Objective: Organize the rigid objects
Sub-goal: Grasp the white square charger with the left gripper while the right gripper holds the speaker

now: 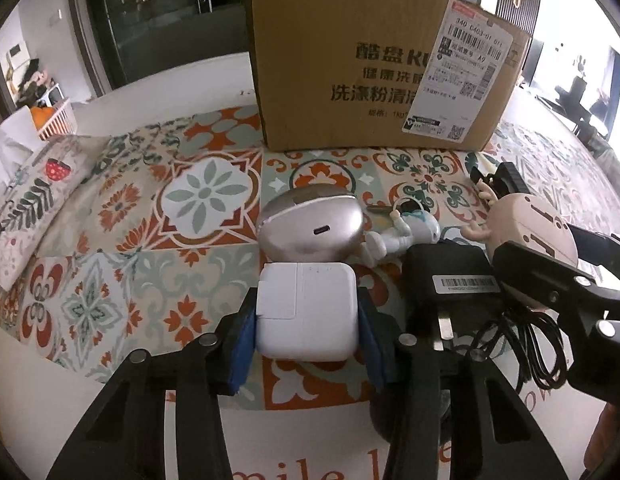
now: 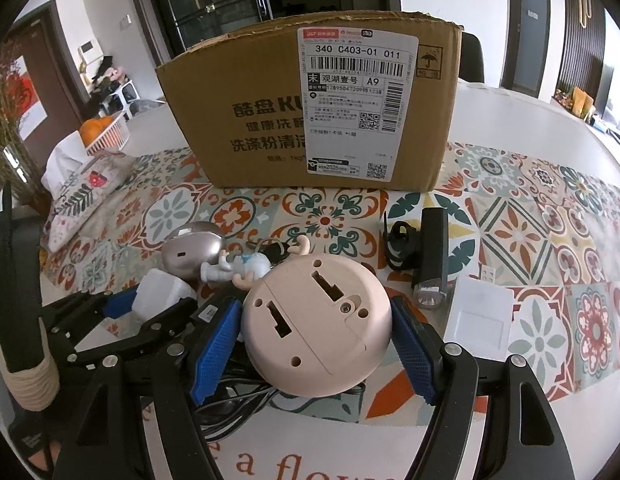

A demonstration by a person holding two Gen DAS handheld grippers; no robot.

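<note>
My left gripper (image 1: 306, 320) is shut on a white power adapter (image 1: 308, 310) that rests on the patterned mat; it also shows in the right wrist view (image 2: 160, 294). My right gripper (image 2: 315, 332) is shut on a round pink toy with antlers (image 2: 315, 324), which shows at the right of the left wrist view (image 1: 537, 232). A silver egg-shaped case (image 1: 313, 224) and a small white-blue figurine with a key ring (image 1: 401, 232) lie just behind the adapter. A cardboard box (image 1: 373, 68) stands at the back of the mat.
A black adapter with coiled cable (image 1: 453, 280) lies between the grippers. A black bike light (image 2: 431, 256) and a white flat box (image 2: 479, 316) lie to the right. A floral pouch (image 1: 34, 196) and a white basket (image 2: 106, 132) sit at the left.
</note>
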